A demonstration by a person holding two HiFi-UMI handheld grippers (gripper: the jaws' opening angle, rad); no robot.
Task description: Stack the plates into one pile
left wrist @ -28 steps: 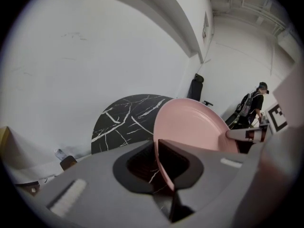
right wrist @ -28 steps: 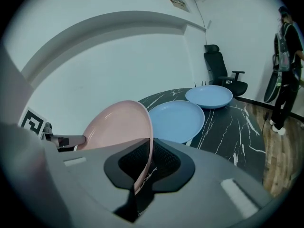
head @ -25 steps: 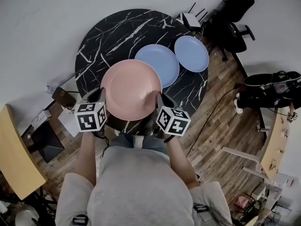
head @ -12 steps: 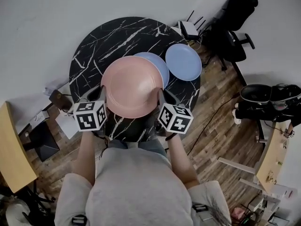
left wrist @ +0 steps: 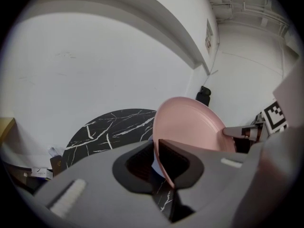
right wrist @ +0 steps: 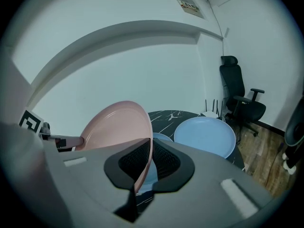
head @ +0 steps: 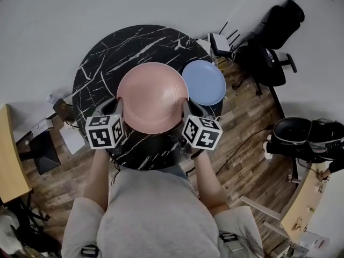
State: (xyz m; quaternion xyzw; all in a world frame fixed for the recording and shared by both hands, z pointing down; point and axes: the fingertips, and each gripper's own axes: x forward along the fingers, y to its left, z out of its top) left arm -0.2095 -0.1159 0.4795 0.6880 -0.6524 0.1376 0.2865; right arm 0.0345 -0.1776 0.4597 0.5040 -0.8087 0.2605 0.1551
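A pink plate (head: 153, 97) hangs above the black marble table (head: 107, 52), held at both sides. My left gripper (head: 118, 105) is shut on its left rim; its jaws have just eased open slightly, with the rim still between the pads (left wrist: 156, 158). My right gripper (head: 184, 107) is shut on the right rim (right wrist: 148, 158). The plate tilts up between the jaws in both gripper views (left wrist: 190, 122) (right wrist: 116, 122). One blue plate (head: 204, 82) (right wrist: 205, 136) lies at the table's right edge. A second blue plate (right wrist: 160, 137) shows only as a sliver under the pink one.
A black office chair (head: 274, 42) and a small white stand (head: 217, 41) are beyond the table on the right. A wooden desk (head: 11, 155) is at the left, and dark gear (head: 306, 136) lies on the wood floor at the right. The person's torso fills the bottom.
Both grippers have carried the pink plate away from the near table edge, up and toward the blue plates. It now covers the nearer blue plate in the head view.
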